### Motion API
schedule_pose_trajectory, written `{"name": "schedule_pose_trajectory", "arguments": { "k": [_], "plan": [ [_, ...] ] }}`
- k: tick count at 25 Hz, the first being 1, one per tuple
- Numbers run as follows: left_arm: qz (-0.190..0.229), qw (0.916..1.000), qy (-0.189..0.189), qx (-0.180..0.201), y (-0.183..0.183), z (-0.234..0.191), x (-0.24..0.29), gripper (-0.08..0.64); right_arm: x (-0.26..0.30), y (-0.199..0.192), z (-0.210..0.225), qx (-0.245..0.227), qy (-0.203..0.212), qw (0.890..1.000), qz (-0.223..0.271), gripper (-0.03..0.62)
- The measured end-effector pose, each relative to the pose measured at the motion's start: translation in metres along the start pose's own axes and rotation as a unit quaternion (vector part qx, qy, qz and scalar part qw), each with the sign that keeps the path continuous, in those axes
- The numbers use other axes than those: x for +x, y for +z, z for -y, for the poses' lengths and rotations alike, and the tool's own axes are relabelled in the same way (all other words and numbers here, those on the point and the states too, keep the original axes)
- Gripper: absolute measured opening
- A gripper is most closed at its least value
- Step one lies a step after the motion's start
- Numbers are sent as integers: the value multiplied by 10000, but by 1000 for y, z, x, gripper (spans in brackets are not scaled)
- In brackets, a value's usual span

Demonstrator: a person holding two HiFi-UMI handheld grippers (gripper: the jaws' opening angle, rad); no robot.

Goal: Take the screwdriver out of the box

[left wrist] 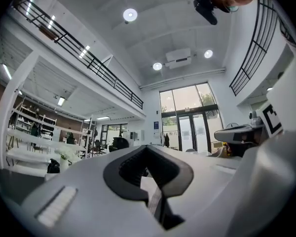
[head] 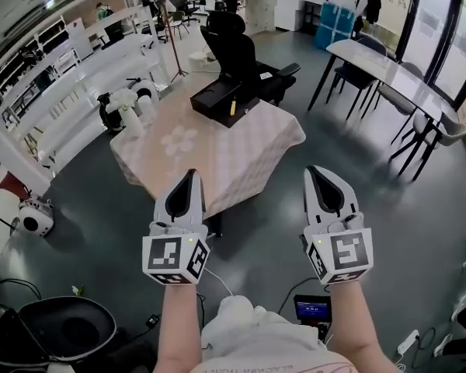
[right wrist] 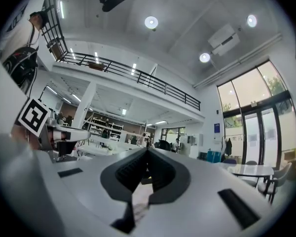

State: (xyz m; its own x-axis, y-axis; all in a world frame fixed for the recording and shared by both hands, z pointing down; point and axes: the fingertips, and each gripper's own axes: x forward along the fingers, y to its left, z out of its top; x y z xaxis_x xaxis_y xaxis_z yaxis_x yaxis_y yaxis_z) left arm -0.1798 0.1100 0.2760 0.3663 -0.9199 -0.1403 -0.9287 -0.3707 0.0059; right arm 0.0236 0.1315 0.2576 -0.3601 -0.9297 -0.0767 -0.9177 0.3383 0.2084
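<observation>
**Both claws closed and empty; screwdriver in the box**

In the head view we find the left claw (head: 191, 176) at about 7 o'clock, its tip against the near edge of the tabletop (head: 241, 158). The left gripper view shows its jaws pressed together with nothing between them.

The tabletop carries a flower-patterned cloth. At its 12 o'clock end sits the black box (head: 216, 99), open at the top. The screwdriver (head: 233, 107), with a yellow handle, lies inside the box toward its right end, well apart from both claws. A black office chair (head: 234, 45) stands just behind the box.

The right claw (head: 314, 171) is at about 5 o'clock, off the tabletop's near right corner. Its jaws likewise meet, and they pinch nothing.

A long white table (head: 388, 72) stands at 2 o'clock.
</observation>
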Motion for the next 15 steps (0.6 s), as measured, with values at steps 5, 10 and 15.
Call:
{"name": "schedule_pose_trajectory", "arguments": {
  "k": [5, 10, 15],
  "plan": [
    [-23, 9999, -58, -94, -7, -5, 39, 8, 25, -14, 23, 11, -167, 9998, -121, 5],
    [-30, 9996, -86, -263, -24, -12, 99, 9, 71, -33, 45, -14, -262, 9995, -199, 5],
    [-126, 9992, -112, -360, -42, -32, 180, 9, 141, -47, 82, -20, -391, 9989, -263, 6]
  ]
}}
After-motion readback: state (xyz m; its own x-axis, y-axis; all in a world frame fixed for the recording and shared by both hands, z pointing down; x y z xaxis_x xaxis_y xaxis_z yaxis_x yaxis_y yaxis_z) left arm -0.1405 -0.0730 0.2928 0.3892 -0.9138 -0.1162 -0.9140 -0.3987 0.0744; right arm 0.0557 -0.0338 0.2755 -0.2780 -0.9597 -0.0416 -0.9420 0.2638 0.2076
